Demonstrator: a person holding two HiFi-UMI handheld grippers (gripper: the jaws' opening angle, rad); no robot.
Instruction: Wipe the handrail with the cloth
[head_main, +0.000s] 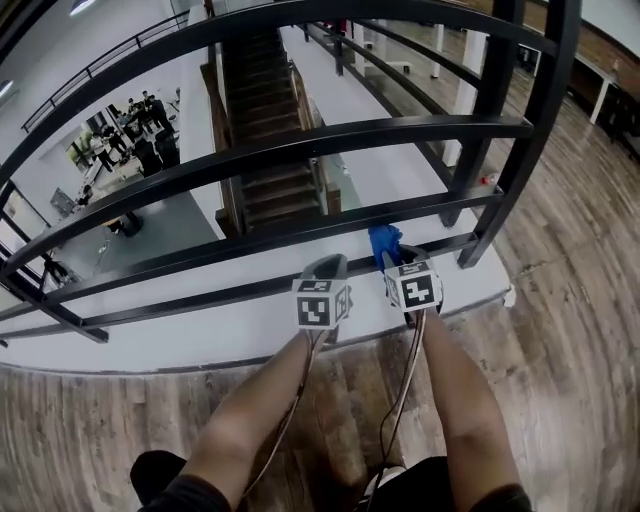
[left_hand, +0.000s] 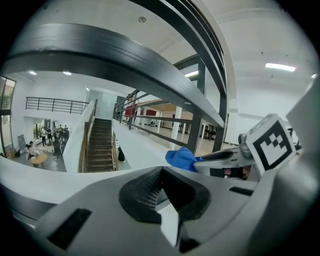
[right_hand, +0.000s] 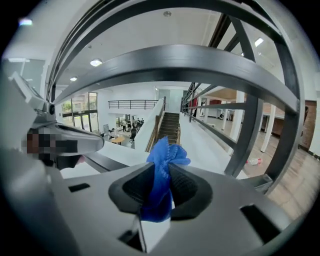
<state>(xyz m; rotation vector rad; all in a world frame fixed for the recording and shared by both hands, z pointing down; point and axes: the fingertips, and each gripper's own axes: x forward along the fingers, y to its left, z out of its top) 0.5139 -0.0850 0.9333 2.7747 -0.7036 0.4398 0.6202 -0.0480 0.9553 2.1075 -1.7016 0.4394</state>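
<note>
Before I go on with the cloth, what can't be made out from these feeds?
- Cloth contact: in the head view the right gripper and the bunched blue cloth cover the spot, so I can't tell which bar of the railing it touches, if any.
- Cloth length: in the right gripper view its tail runs down out of sight between the closed jaws.
- Dirt on the bars: too dark and small in every view.
- Railing ends: cut off by the head view's edges.

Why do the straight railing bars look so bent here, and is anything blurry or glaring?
Head view: the wide lens bows the handrail bars into arcs; light is even, without glare. Left gripper view: the nearest bar looks soft, a ceiling light glows white, the corners are black. Right gripper view: same bowing, but the blue cloth in the right hand-held gripper is sharp.
</note>
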